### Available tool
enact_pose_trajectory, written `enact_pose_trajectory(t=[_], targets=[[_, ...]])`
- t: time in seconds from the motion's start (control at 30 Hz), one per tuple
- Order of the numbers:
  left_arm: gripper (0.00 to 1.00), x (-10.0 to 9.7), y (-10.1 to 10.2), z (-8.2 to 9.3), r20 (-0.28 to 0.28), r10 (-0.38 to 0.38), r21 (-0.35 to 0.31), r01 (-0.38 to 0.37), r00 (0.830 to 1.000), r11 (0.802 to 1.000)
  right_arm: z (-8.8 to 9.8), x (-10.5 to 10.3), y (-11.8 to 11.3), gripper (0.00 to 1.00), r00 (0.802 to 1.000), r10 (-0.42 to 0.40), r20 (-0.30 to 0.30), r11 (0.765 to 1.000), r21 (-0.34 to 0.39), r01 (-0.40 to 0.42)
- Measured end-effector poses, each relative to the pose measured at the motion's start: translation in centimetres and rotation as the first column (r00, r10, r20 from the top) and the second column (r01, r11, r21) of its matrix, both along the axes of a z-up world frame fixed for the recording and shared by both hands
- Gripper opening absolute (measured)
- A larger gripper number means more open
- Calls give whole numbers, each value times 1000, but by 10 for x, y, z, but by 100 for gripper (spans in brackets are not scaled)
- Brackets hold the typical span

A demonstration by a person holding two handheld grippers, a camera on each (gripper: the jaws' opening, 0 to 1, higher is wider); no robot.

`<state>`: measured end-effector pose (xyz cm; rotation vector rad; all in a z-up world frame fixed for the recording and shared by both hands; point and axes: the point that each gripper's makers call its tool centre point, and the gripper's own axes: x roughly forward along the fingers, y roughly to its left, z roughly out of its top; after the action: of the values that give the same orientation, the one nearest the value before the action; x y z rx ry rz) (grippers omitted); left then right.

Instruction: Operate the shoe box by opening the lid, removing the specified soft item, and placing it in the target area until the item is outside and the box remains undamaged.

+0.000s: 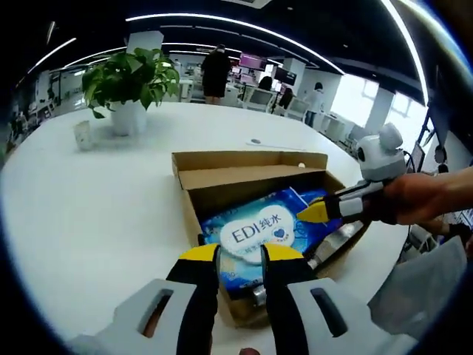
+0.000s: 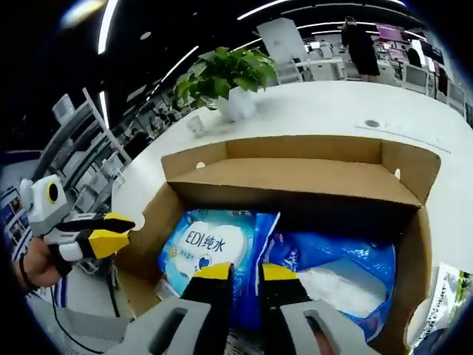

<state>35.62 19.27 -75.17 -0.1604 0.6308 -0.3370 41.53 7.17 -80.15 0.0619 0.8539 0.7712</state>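
Open-plan office behind, ceiling light strips, a person (image 1: 216,70) standing upper centre of the left gripper view. White round table (image 1: 89,214) carries a potted plant (image 1: 129,85) upper left, with a small white cup (image 1: 83,134) just beside it.

Shoe box (image 1: 222,166): brown cardboard, lid already folded back, sits centre frame. Inside, a blue wet-wipes pack (image 1: 259,233) with a white oval label lies toward the near wall. A second blue soft pack (image 2: 332,259) lies beside it, seen lower right in the right gripper view.

Left gripper (image 1: 240,255): yellow-tipped jaws rise from bottom centre of its own view, narrow gap, tips over the near edge of the wipes pack. Can't tell whether they touch it; nothing clamped. In the right gripper view it sits at the left edge, outside the box wall, with a hand (image 2: 33,270) behind it.

Right gripper (image 2: 242,272): jaws narrow, tips at the seam between the two blue packs, not gripping either as far as I can see. In the left gripper view it enters from the right, yellow tip over the box's right side, and its hand (image 1: 429,196) holds it.
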Motion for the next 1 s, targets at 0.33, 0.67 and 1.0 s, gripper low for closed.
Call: enact_pose_trajectory(t=[0.33, 0.67, 1.0], targets=[[21, 4, -6, 3, 3, -11, -12, 12, 1000, 1000, 5, -5, -6, 0, 995, 77, 69, 995, -73, -72], [25, 12, -26, 0, -20, -72, -3, 72, 997, 997, 21, 1, -35, 0, 997, 9, 82, 999, -32, -7], [25, 19, -54, -18, -71, -125, -6, 125, 990, 992, 33, 6, -75, 0, 992, -57, 117, 997, -35, 61]])
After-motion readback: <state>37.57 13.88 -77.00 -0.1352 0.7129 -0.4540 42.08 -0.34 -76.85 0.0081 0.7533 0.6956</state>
